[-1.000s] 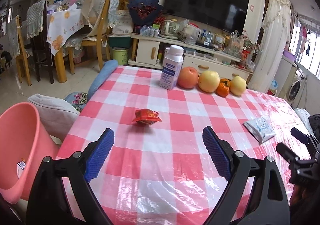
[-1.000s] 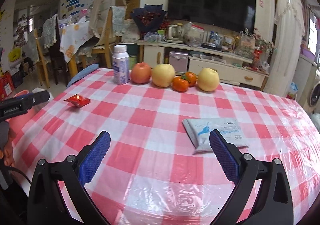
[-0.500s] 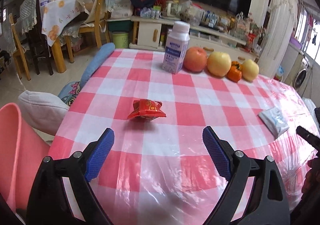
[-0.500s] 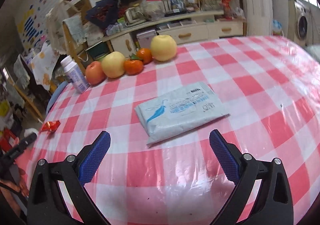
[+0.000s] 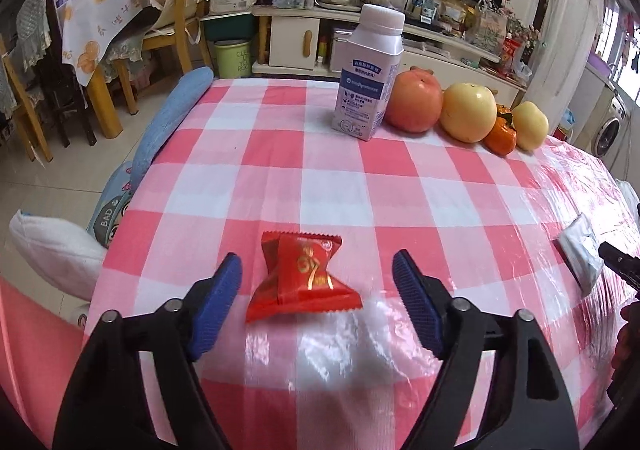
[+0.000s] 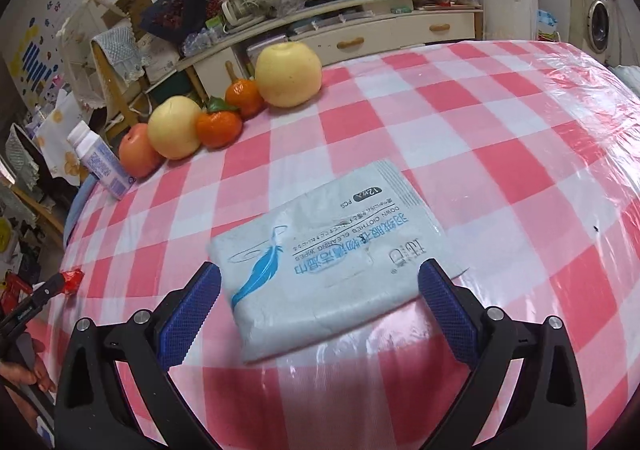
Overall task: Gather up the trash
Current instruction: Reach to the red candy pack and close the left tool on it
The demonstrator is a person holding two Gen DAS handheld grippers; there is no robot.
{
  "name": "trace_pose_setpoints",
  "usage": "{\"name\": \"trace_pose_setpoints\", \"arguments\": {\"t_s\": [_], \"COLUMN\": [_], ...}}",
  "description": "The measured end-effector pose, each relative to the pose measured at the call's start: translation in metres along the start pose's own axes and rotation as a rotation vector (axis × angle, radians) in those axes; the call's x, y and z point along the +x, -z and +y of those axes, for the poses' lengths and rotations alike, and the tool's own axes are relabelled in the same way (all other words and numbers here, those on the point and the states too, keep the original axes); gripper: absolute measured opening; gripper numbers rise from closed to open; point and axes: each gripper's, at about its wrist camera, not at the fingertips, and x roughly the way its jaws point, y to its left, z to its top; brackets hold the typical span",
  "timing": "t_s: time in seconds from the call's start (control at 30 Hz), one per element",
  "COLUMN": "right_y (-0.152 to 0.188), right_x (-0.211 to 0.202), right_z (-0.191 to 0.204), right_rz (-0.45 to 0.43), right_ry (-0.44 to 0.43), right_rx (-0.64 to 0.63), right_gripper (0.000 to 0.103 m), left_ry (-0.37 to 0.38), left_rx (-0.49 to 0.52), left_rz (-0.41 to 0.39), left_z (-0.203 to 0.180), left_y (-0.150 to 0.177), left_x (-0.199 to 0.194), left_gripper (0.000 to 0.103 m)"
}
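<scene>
Two tools straddle trash: our left tool [image 5: 316, 282], jaws just closing but not yet touching, brackets the red candy wrapper [image 5: 302, 276] flat on the tabletop [image 5: 400, 190], while our right tool [image 6: 320, 296] spreads wide around the wipes packet [image 6: 332, 254], ready to pinch.

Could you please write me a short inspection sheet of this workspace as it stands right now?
Surface: table under a red-and-white checked plastic cloth.
Job's things: red crinkled snack wrapper; flat pale-grey wipes packet; each lies between open jaws.
Clutter: white plastic bottle, red apple, two yellow apples, two oranges in a row.
Grippers: left gripper has just been closing, pads clear of the wrapper; right gripper open.
Cables: nothing seen.
Surroundings: pink plastic bin, television cabinet, chairs.
</scene>
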Motion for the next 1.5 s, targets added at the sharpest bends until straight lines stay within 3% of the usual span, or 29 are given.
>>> {"name": "trace_pose_setpoints", "arguments": {"t_s": [0.13, 0.27, 0.5, 0.63, 0.77, 0.93, 1.07, 1.2, 1.3, 1.5], "right_y": [-0.004, -0.005, 0.003, 0.013, 0.013, -0.002, -0.002, 0.004, 0.004, 0.006], "right_x": [0.014, 0.03, 0.037, 0.029, 0.016, -0.007, -0.01, 0.007, 0.014, 0.03], "right_z": [0.018, 0.046, 0.075, 0.088, 0.081, 0.031, 0.002, 0.012, 0.028, 0.055], "right_rz": [0.008, 0.027, 0.073, 0.118, 0.138, 0.065, 0.082, 0.129, 0.117, 0.092], "right_ry": [0.01, 0.022, -0.11, -0.245, -0.325, -0.189, -0.107, -0.096, -0.07, 0.013], "right_rx": [-0.102, -0.276, -0.43, -0.485, -0.432, -0.202, -0.062, -0.077, -0.113, -0.234], "right_gripper": [0.098, 0.099, 0.099, 0.099, 0.099, 0.099, 0.099, 0.099, 0.099, 0.099], "left_ry": [0.002, 0.007, 0.046, 0.118, 0.172, 0.147, 0.099, 0.094, 0.077, 0.095], "left_rx": [0.032, 0.07, 0.111, 0.137, 0.153, 0.141, 0.156, 0.187, 0.197, 0.137], "left_rz": [0.016, 0.029, 0.054, 0.062, 0.07, 0.019, -0.012, 0.019, 0.067, 0.08], "left_z": [-0.006, -0.013, -0.029, -0.046, -0.06, -0.066, -0.066, -0.062, -0.058, -0.051], "left_y": [-0.003, -0.001, 0.008, 0.012, 0.014, 0.009, 0.002, -0.004, -0.005, -0.01], "left_x": [0.008, 0.014, 0.019, 0.017, 0.013, 0.0, -0.002, 0.011, 0.025, 0.038], "left_gripper": [0.066, 0.065, 0.059, 0.058, 0.058, 0.059, 0.07, 0.075, 0.078, 0.078]}}
